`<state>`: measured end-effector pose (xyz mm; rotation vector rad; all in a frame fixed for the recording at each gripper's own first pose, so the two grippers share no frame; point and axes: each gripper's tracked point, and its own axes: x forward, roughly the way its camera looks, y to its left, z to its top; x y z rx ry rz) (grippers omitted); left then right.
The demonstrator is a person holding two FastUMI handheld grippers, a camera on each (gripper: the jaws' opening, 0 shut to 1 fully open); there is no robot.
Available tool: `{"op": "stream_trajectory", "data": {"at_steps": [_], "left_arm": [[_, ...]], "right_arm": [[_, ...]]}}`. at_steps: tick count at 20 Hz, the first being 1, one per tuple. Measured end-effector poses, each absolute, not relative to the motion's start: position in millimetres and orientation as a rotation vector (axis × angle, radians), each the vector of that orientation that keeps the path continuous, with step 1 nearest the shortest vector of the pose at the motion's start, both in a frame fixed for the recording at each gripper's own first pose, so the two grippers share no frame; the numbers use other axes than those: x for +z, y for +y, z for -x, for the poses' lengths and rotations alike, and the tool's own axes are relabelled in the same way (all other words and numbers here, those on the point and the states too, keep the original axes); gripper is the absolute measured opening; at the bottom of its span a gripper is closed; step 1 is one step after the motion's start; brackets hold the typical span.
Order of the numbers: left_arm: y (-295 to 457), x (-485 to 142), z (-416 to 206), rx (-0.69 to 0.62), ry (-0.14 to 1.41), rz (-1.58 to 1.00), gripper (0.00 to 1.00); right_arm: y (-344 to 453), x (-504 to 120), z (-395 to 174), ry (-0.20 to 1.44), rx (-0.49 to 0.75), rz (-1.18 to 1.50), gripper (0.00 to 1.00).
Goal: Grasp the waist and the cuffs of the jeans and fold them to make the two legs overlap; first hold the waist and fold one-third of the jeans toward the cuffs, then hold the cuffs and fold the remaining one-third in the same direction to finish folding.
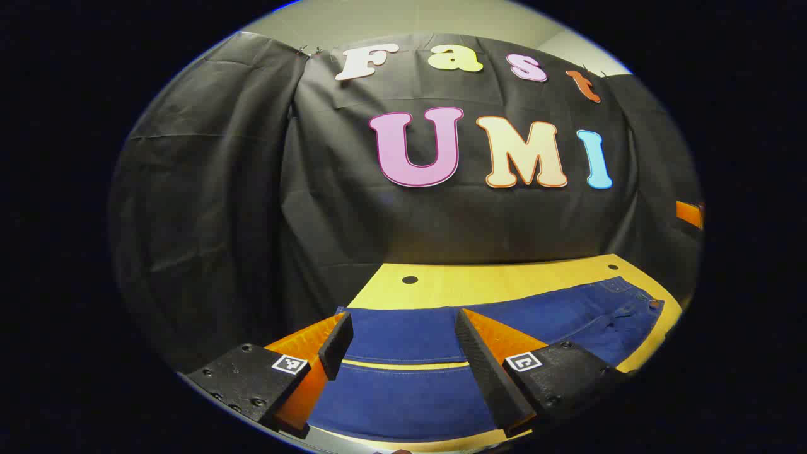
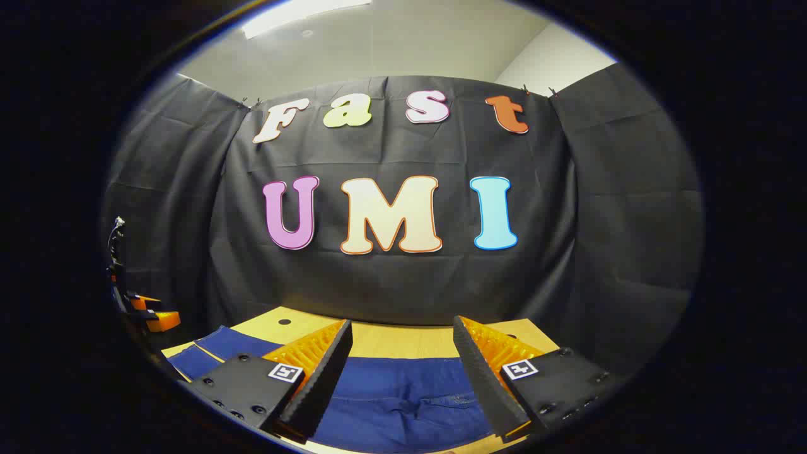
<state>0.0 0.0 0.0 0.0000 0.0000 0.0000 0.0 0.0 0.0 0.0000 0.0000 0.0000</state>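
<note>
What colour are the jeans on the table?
Dark blue denim jeans, lying flat on the yellowish wooden table; best seen in the left gripper view.

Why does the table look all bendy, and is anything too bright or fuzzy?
In the left gripper view the fisheye lens bows the yellow wooden table and the flat blue denim jeans; everything stays sharp. In the right gripper view a ceiling light glares white at the top, the edges go dim, and the jeans curve too.

Jeans (image 2: 403,403) cut off at lower edge.
</note>
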Motion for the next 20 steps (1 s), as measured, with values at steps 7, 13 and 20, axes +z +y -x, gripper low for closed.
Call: {"op": "stream_trajectory", "data": {"at_steps": [7, 13, 20], "left_arm": [[3, -7, 3, 0.004, 0.001, 0.024, 1.00], [3, -14, 1, 0.015, 0.010, 0.065, 0.95], [-17, -33, 1, -0.137, 0.046, 0.005, 0.98]], "right_arm": [[4, -7, 2, 0.017, -0.001, 0.039, 0.99], [14, -6, 2, 0.015, 0.015, 0.058, 0.97], [15, -19, 2, 0.052, 0.019, 0.054, 0.99]]}}
